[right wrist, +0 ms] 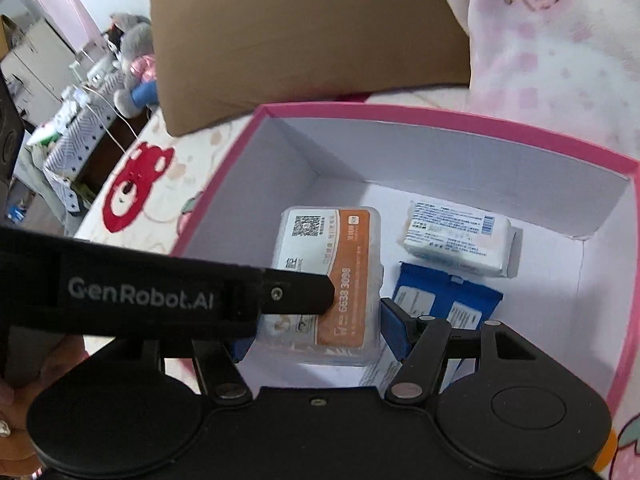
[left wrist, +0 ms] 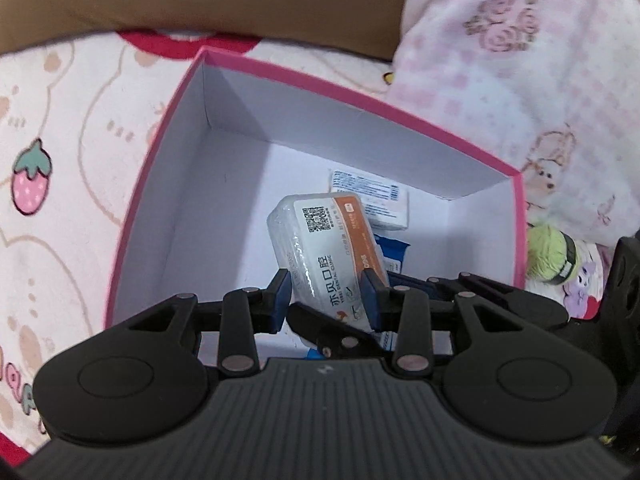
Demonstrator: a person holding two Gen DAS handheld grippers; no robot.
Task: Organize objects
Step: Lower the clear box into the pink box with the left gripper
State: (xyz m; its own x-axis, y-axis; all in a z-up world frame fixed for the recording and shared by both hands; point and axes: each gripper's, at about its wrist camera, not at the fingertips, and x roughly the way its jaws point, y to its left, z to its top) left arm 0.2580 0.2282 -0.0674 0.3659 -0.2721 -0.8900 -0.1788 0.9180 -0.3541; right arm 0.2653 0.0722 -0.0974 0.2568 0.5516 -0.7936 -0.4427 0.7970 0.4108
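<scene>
A white tissue pack with an orange label is over the inside of a pink box with white walls. My left gripper has its blue pads against both sides of the pack. My right gripper also brackets the same pack from the other end, one blue pad each side; whether its pads press it is unclear. In the box lie a white pack with blue print and a blue pack. The left gripper's black body crosses the right wrist view.
The box rests on a cartoon-print bedsheet. A brown cardboard box stands behind it, pink floral bedding to the right. A green yarn ball lies beside the box's right wall. Furniture and plush toys are far left.
</scene>
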